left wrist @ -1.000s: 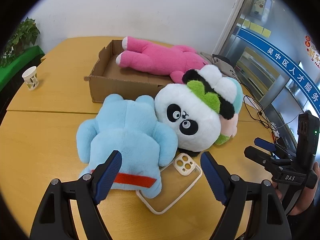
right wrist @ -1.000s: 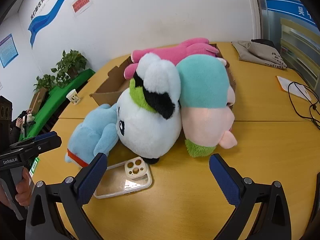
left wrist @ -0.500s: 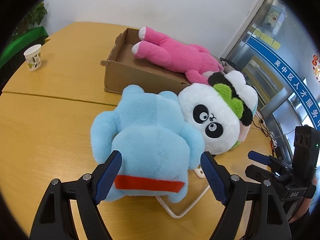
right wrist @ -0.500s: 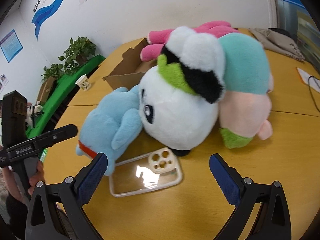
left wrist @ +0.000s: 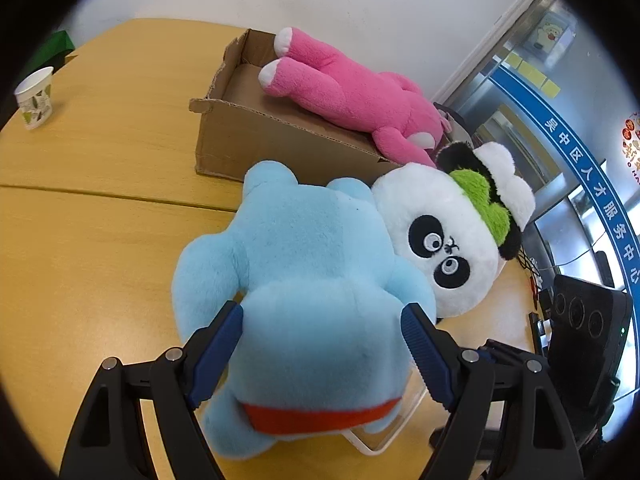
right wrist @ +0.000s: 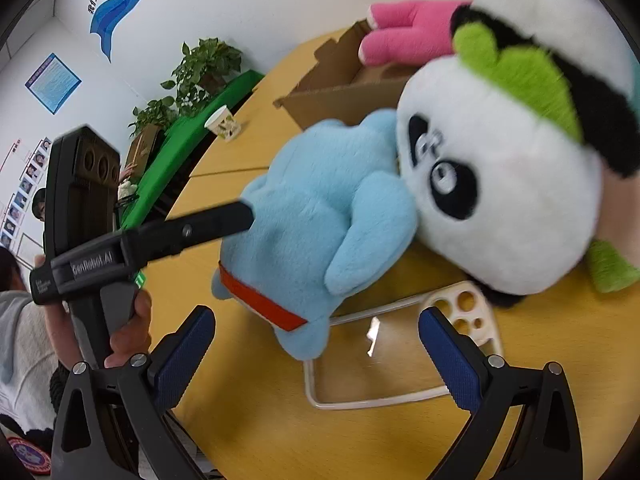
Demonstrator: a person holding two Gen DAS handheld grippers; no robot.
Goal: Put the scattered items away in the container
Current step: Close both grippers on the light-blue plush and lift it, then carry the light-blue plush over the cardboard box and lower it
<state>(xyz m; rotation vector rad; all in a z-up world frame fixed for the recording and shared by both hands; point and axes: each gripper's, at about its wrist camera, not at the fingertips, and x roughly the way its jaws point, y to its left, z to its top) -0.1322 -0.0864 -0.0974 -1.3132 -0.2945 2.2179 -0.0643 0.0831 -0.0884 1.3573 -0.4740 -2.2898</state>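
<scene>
A: What is the largest thing shown?

B: The wooden table (left wrist: 100,184), made of 2 tops joined at a seam. Everything else rests on it.

A: And the container?

B: A cardboard box (left wrist: 256,136) with an open top, standing at the far side of the table. A pink plush toy (left wrist: 352,100) lies across it, legs over the inside and head hanging over the far rim.

A: Which items lie outside the box?

B: 3 are visible. A panda plush (left wrist: 452,240) with a green ear patch lies just in front of the box. A blue plush toy (left wrist: 312,292) with a red band lies face down, touching the panda. A clear phone case (right wrist: 400,356) lies flat on the table, partly under the blue toy's lower end.

A: How does the left gripper (left wrist: 322,346) stand?

B: Its 2 blue pads sit on either side of the blue toy's lower body. They are at the fur, but I cannot tell whether they press on it.

A: And the right gripper (right wrist: 316,344)?

B: Its jaws are spread wide and empty, hanging above the phone case without touching it.

A: Anything smaller?

B: A paper cup (left wrist: 35,98) stands alone at the table's far left edge, well apart from the toys.
</scene>
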